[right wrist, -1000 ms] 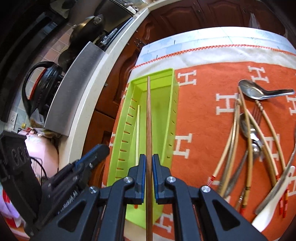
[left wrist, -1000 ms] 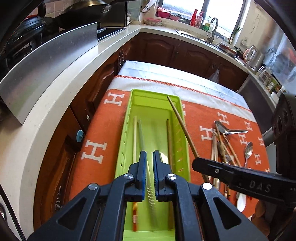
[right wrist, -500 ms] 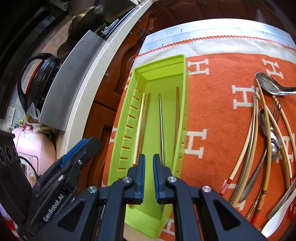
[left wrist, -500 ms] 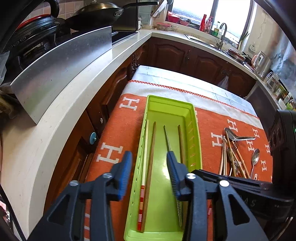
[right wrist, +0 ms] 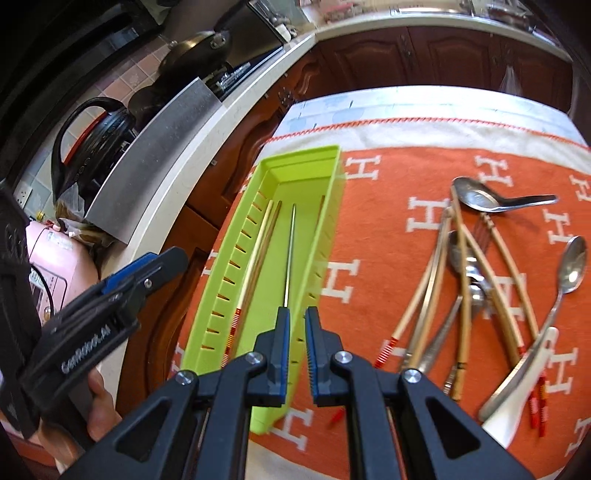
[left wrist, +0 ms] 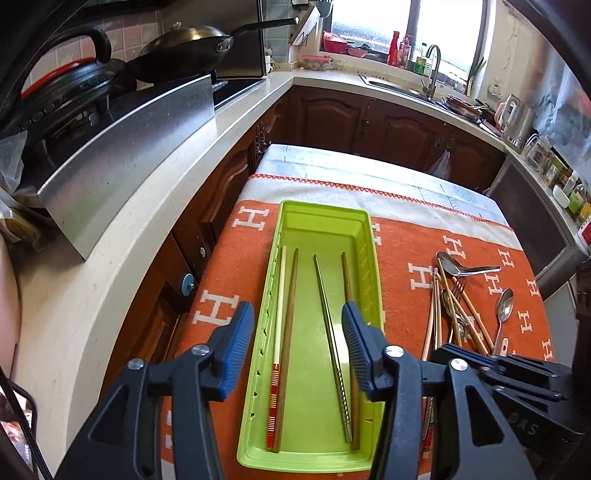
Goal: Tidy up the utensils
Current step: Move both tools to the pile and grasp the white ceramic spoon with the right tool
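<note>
Scanning from the left, we see our left tool (left wrist: 298,334) with jaws opening and nothing between them, above the green tray (left wrist: 364,236) on the orange cloth (left wrist: 406,306). Inside lie a pale chopstick (left wrist: 279,310), a brown chopstick (left wrist: 290,310), a metal chopstick (left wrist: 327,314) and another wooden one at the right wall. Our right tool (right wrist: 297,343) is nearly pressed together, empty. Right of the tray lies the loose pile of utensils (right wrist: 476,273).

Daylit kitchen with dark wood cabinets (left wrist: 388,122)

A pale countertop (left wrist: 122,236) runs along the left and turns the corner beneath a bright window (left wrist: 410,22), where a sink tap (left wrist: 432,66) stands; pink wall tiles (left wrist: 136,33) back the stove.
</note>
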